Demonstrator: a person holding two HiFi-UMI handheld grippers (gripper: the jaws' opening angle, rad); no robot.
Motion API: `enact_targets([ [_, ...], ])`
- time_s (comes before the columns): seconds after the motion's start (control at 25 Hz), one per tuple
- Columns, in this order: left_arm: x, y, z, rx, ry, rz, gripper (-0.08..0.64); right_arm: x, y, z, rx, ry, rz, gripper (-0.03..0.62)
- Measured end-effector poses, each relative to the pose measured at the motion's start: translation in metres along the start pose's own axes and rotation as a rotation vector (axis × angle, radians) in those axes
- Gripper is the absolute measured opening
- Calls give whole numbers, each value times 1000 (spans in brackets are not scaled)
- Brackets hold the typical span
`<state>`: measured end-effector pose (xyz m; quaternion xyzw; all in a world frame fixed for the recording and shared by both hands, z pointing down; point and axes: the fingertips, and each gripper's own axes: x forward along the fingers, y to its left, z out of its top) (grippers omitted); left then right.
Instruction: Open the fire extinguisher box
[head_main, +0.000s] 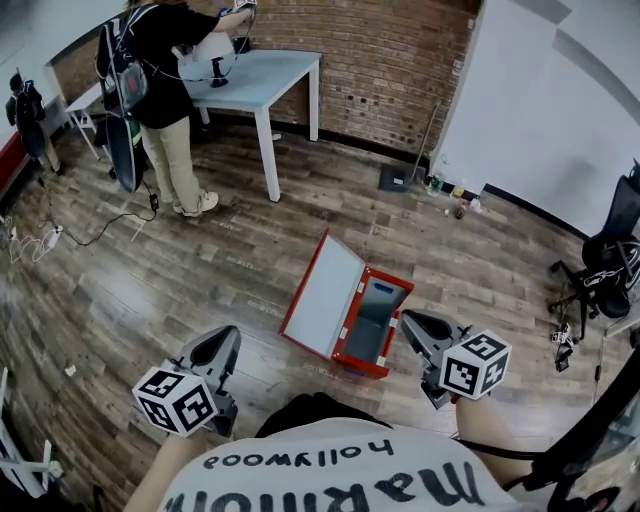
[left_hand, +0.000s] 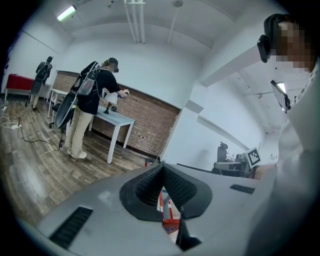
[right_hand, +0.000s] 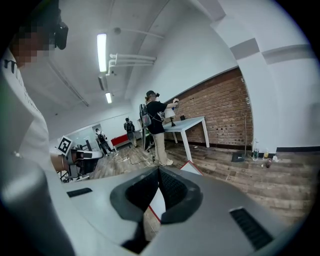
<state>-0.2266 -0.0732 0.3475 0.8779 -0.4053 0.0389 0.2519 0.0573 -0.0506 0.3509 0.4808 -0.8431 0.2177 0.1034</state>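
Head view: box (head_main: 365, 365) lies on the floor (head_main: 200, 270), lid (head_main: 325, 295) swung open, between the grippers. Left gripper (head_main: 224, 343) jaws pressed together, empty. Right gripper (head_main: 416, 324) likewise, just beside the box.

We seem to be in an open lab or studio workspace: a wood-plank floor (head_main: 200, 280) runs to a bare brick wall (head_main: 400, 60) at top centre, with a white worktable (head_main: 270, 75) upper left. A person (head_main: 165, 60) wearing a backpack rig works there, cables (head_main: 40, 240) trail at far left, and an office chair (head_main: 610, 260) stands at right.
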Motion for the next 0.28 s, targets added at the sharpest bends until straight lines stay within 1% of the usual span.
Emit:
enact_targets([
  [0.28,-7,4,0,-2,-7,4,6,-2,2,-4,4,2,-16,11],
])
